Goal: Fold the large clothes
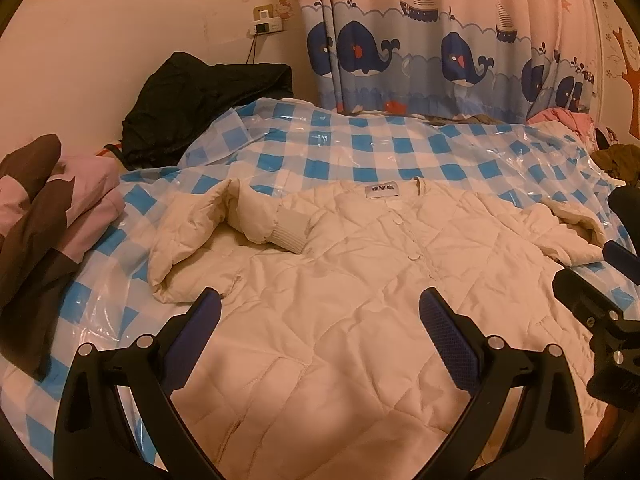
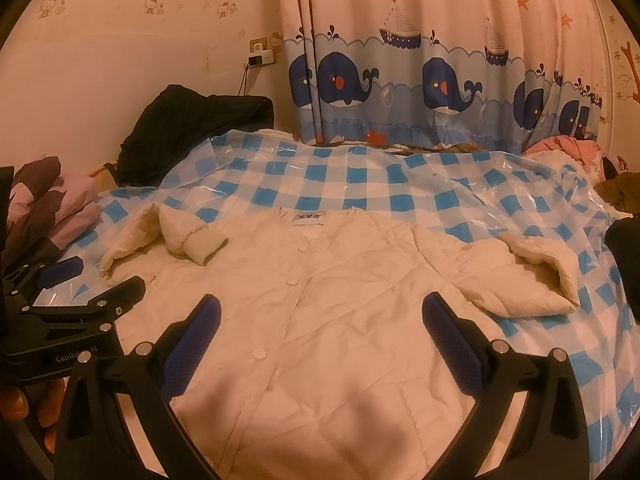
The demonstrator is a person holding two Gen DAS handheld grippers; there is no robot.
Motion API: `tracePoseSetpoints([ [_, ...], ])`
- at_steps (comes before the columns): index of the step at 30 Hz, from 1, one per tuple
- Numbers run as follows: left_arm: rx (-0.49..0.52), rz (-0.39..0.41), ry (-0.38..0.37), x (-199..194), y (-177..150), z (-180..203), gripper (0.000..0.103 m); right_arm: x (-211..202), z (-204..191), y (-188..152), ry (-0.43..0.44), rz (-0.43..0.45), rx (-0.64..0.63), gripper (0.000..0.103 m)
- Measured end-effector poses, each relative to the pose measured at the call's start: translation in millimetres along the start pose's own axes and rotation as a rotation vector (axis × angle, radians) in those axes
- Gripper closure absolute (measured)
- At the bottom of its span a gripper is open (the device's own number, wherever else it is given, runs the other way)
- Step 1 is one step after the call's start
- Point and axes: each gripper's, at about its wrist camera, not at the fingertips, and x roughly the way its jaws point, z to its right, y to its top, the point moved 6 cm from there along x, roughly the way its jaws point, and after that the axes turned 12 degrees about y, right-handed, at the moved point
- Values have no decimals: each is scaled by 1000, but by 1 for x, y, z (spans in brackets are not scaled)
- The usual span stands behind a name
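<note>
A cream quilted jacket (image 1: 352, 288) (image 2: 340, 300) lies flat and buttoned on the blue-and-white checked plastic sheet (image 1: 360, 148) (image 2: 360, 184), collar and label toward the curtain. Its left sleeve (image 1: 240, 224) (image 2: 180, 240) is bent inward, the cuff resting on the chest. The right sleeve (image 1: 560, 232) (image 2: 532, 276) is folded back at the side. My left gripper (image 1: 320, 308) hovers open above the jacket's lower left half. Over the lower right half my right gripper (image 2: 320, 312) is also open, holding nothing. Each gripper shows at the edge of the other's view: the right gripper (image 1: 600, 312), the left gripper (image 2: 80, 304).
A black garment (image 1: 200, 112) (image 2: 192, 132) is heaped against the wall at the back left. Pink-and-brown clothes (image 1: 48, 216) (image 2: 48, 204) are piled at the left edge. Pink and olive clothes (image 1: 592, 136) (image 2: 580, 152) sit at the far right, under the whale curtain (image 1: 440, 52).
</note>
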Motion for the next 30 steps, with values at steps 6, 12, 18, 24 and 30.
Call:
tracePoseSetpoints([
  [6, 1, 1, 3, 0, -1, 0, 7, 1, -2, -1, 3, 0, -3, 6],
  [12, 3, -4, 4, 1, -2, 0, 7, 3, -2, -3, -4, -16, -8, 6],
  [18, 20, -47, 13, 12, -8, 5, 7, 14, 4, -11, -14, -79, -8, 6],
  [24, 38, -71, 18, 19, -12, 12, 7, 17, 16, -15, 1, -108, 27, 6],
  [30, 29, -85, 9, 20, -10, 14, 7, 11, 46, 14, -87, -112, -130, 6],
])
